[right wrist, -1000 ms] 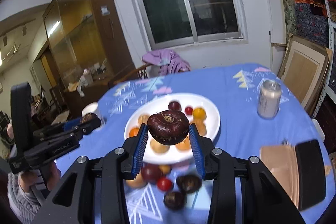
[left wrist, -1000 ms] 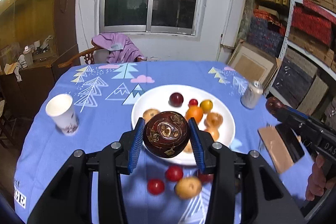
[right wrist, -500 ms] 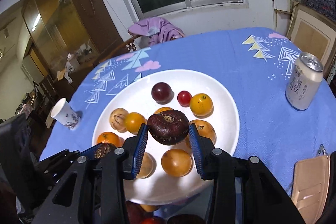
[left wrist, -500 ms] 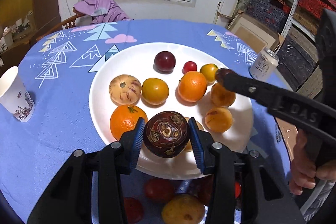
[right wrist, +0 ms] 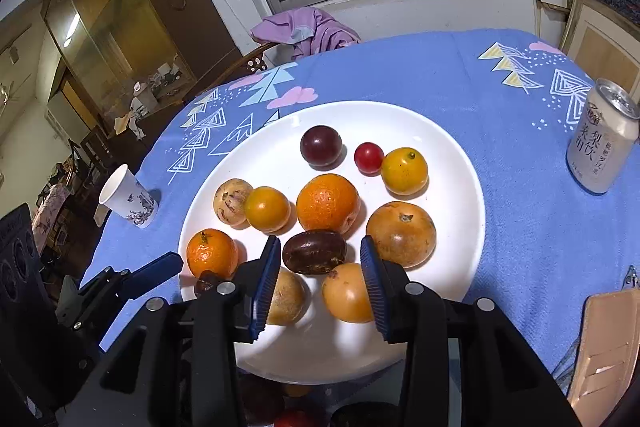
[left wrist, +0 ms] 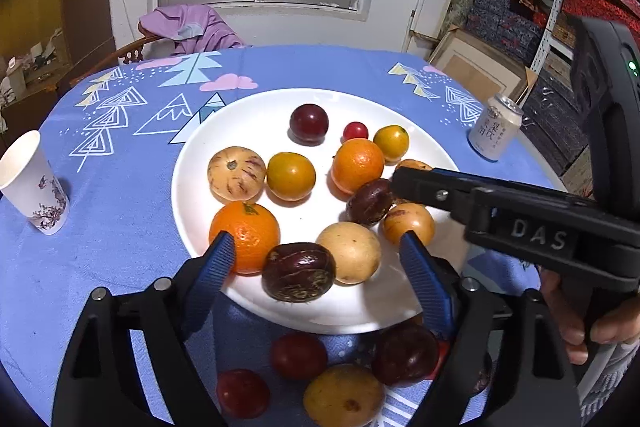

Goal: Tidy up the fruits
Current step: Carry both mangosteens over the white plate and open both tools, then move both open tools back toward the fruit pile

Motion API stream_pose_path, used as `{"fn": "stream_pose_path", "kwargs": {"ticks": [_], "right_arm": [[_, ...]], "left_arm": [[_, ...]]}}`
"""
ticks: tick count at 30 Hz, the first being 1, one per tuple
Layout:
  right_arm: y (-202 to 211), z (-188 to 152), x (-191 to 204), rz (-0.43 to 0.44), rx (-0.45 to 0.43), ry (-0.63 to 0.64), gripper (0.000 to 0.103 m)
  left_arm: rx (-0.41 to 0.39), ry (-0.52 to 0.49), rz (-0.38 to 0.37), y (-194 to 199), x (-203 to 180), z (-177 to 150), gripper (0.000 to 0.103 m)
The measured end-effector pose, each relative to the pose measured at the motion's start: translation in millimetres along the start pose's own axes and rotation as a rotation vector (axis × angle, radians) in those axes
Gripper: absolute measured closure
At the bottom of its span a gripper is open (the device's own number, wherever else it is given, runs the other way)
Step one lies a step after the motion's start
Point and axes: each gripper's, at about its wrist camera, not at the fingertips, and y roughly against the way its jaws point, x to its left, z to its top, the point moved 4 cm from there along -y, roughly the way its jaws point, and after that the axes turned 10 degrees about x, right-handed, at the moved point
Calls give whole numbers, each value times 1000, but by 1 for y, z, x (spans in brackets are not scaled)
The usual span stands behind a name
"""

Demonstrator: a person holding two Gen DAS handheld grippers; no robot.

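Passion fruit [left wrist: 298,271] on plate [left wrist: 256,115], left gripper [left wrist: 320,267] jaws opening.

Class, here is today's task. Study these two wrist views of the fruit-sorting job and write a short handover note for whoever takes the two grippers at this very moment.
Left gripper: jaws opening. A dark brown wrinkled round fruit lies between them on the round white plate, with the pads clear of it.
Right gripper: narrow jaws around a second dark brown fruit at the plate. It is unclear whether the pads press it.
Done: about a dozen fruits are on the plate.
Left: several red, yellow and dark fruits lie on the blue patterned tablecloth by the plate's near edge.
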Motion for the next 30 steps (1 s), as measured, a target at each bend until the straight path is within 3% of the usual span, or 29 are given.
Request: {"fn": "stream_pose_path", "kwargs": {"ticks": [3,7,12,18,23,30], "right_arm": [[23,1,4,25,-40,-8,61],[66,-8,13,63,-129,-1,45],[107,-50,14,101,-202,11,36],[107,-102,-23,25,-220,-70,34],[92,-115,-57,45,-159,-219,33],[87,-116,-75,35,-159,-291,32]], "left_arm": [[-11,41,-16,9,10,2,21],[-59,95,-11,32,25,-1,15],[-97,157,5,53,40,-20,12],[-96,119,102,62,39,-68,11],[-126,58,247,64,42,-91,7],[-76,106,270,49,59,-94,7]]}}
